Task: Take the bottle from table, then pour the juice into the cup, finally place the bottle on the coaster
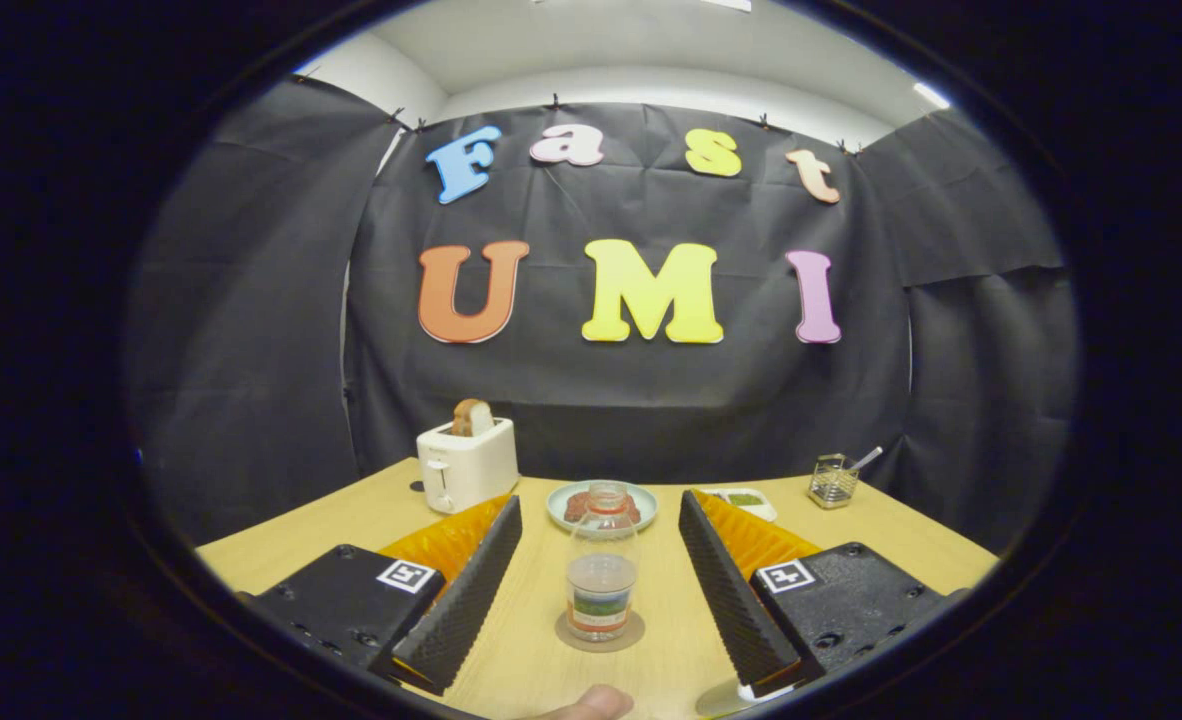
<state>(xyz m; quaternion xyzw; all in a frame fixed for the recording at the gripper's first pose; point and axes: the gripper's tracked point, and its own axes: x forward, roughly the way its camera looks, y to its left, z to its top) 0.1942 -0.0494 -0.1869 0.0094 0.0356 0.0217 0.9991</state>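
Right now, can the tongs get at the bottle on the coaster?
Probably yes. The tongs stand open with the bottle upright between the fingers, on its coaster. Nothing lies between them; the plate sits beyond, out of the way.

Black cloth wall (pixel 651 400) pinned up on clips, white ceiling (pixel 651 50) above, light wooden table (pixel 351 520) below

The gripper camera sits low over the desk (pixel 371 520), facing forward between spread jaws toward the booth wall (pixel 631 400).
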